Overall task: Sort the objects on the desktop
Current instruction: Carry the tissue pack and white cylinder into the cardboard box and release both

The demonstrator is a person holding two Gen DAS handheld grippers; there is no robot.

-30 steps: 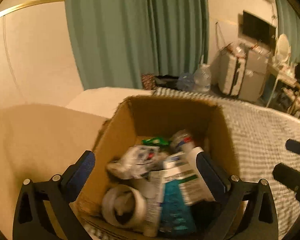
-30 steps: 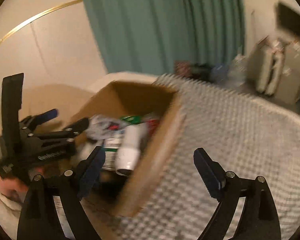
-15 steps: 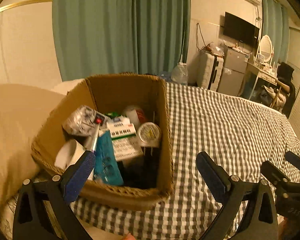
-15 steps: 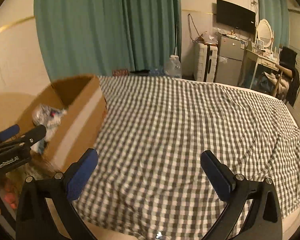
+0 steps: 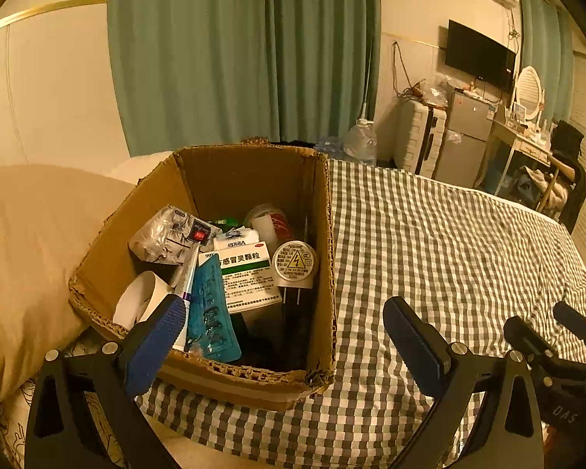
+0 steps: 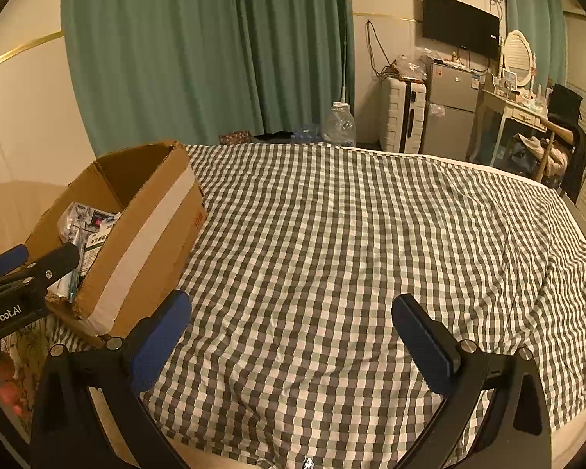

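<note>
On my left wrist view the cardboard box (image 5: 230,258) sits open on the checked bedspread (image 5: 449,242), at the left end of the bed beside a tan pillow (image 5: 27,258). It is packed: a white medicine box with a green stripe (image 5: 250,273) lies near the middle, a round white plug adapter (image 5: 295,264) stands against the right wall with its prongs pointing down, a teal pouch (image 5: 211,316) leans toward the near wall, a roll of white tape (image 5: 138,299) rests in the near left corner, and a crumpled clear plastic packet (image 5: 164,236) lies at the left wall. My left claw (image 5: 281,330) has its jaws wide apart with nothing between the pads; its left finger overlaps the box's near edge in the picture and its right finger shows over bare bedspread. I cannot tell whether the finger touches the cardboard. On my right wrist view the right claw (image 6: 293,330) stands fully spread after its jaws have just been opening, holding nothing, over the open bedspread, with the box off to its left. Green curtains (image 6: 199,47) hang behind the bed.
</note>
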